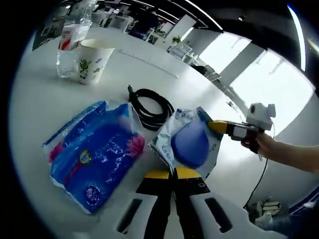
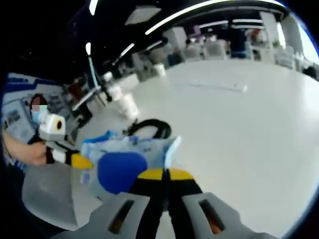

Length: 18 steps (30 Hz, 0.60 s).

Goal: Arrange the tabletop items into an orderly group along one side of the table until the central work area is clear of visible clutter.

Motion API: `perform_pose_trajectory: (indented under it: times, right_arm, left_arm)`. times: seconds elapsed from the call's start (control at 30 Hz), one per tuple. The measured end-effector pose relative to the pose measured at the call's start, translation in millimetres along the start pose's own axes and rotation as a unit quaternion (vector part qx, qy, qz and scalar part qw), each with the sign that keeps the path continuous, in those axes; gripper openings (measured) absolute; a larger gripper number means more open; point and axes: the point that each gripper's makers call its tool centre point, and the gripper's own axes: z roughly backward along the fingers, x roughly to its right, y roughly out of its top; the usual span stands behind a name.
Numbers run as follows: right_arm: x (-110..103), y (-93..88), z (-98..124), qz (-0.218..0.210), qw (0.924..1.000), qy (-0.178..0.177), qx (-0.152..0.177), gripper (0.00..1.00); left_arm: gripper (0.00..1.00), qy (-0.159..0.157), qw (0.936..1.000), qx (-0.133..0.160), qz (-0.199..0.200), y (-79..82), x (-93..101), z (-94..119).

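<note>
A clear plastic bag [image 1: 192,142] with a round blue item inside lies on the white table [image 1: 45,94]. My left gripper [image 1: 173,172] is shut on its near edge. My right gripper [image 1: 214,125] reaches in from the right, its yellow tips at the bag's far edge. In the right gripper view, that gripper [image 2: 165,173] is shut on the same bag [image 2: 124,167], with the left gripper [image 2: 84,162] at its other side. A flat blue packet [image 1: 94,159] lies left of the bag, and a coiled black cable [image 1: 152,107] sits behind it.
A paper cup [image 1: 94,59] and a clear water bottle [image 1: 70,42] stand together at the far left. The cable [image 2: 152,127] and bottle [image 2: 127,104] also appear beyond the bag. The table edge runs behind the right hand [image 1: 269,147]. Office furniture fills the background.
</note>
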Motion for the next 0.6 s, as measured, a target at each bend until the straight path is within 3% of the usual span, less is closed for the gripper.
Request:
perform_pose_trajectory:
  times: [0.13, 0.37, 0.47, 0.6]
  right_arm:
    - [-22.7, -10.0, 13.6, -0.007, 1.0000, -0.001, 0.007, 0.00]
    - [-63.8, -53.0, 16.5, -0.029, 0.9994, -0.005, -0.020, 0.00]
    - [-78.8, -65.8, 16.8, -0.056, 0.9981, -0.010, -0.024, 0.00]
    - [-95.4, -82.0, 13.1, -0.048, 0.9975, -0.022, -0.047, 0.00]
  left_arm:
    - [0.00, 0.009, 0.9999, -0.002, -0.013, 1.5, -6.5, 18.1]
    - [0.00, 0.016, 0.9920, -0.108, -0.064, -33.7, -26.6, 49.0]
    - [0.00, 0.023, 0.9886, -0.124, -0.081, -39.2, -37.9, 54.3]
    - [0.00, 0.031, 0.9837, -0.149, -0.095, -41.5, -50.2, 60.4]
